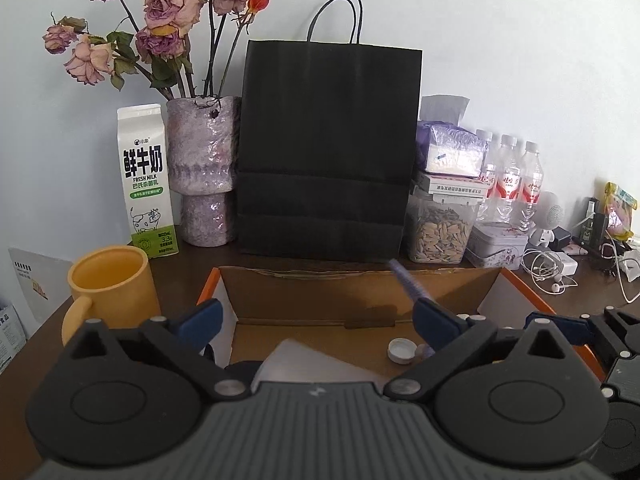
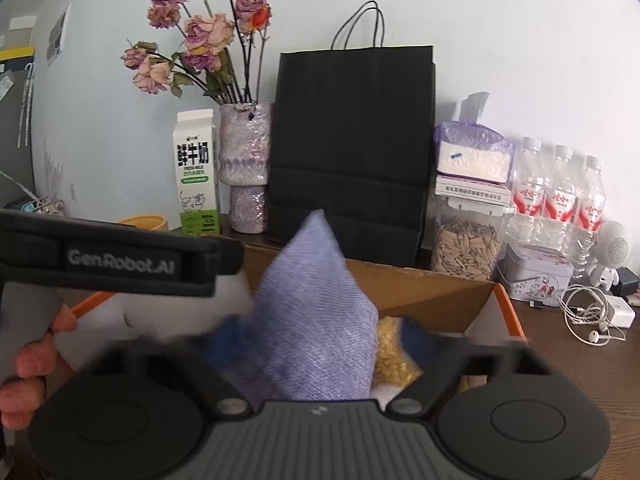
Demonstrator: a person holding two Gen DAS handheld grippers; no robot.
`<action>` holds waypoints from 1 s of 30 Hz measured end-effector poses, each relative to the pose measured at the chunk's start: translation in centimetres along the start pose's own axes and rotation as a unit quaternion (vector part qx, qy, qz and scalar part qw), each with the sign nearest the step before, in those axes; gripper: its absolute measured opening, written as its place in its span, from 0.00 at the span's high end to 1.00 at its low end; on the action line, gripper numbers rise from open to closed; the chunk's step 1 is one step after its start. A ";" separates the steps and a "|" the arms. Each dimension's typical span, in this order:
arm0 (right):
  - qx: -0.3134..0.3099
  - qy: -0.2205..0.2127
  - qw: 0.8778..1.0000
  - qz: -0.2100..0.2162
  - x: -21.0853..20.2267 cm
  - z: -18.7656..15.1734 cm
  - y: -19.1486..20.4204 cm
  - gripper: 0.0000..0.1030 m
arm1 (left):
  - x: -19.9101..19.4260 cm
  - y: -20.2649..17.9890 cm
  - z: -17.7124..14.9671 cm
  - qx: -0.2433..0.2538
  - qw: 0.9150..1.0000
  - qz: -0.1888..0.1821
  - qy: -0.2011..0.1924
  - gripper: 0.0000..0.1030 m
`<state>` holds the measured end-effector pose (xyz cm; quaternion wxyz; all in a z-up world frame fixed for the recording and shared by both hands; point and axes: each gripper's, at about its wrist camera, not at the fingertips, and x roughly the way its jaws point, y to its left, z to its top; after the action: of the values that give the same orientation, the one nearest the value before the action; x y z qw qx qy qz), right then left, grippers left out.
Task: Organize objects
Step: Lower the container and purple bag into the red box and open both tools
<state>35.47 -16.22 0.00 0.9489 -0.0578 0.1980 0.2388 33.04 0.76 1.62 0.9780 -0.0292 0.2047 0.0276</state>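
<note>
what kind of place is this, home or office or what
Most likely a home, a cluttered desk or side table against a wall. Signs: dried roses in a vase, a milk carton, water bottles and tangled earphones.

Left gripper (image 1: 316, 322) held level, jaws spread wide, nothing between fingers. Right gripper (image 2: 316, 344) jaws apart, both blue pads against what sits between. Bare hand (image 2: 30, 364) grips left handle
</note>
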 end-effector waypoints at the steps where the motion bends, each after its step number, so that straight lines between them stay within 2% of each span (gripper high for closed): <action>1: 0.004 0.002 1.000 0.000 0.0 0.1 -0.1 0.00 | 0.0 -0.1 0.0 0.001 1.000 0.001 0.001 0.00; 13: 0.006 0.010 1.000 -0.005 0.0 0.0 -0.1 0.00 | -0.2 -0.2 -0.1 0.002 1.000 0.006 0.002 0.00; 30: 0.003 0.000 1.000 -0.019 -3.9 -0.6 0.6 0.00 | -4.9 0.3 -0.7 -0.003 1.000 0.006 -0.010 0.00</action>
<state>31.82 -17.47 1.06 0.9534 -0.0584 0.1978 0.2202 28.32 0.82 2.96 0.9797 -0.0310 0.1948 0.0346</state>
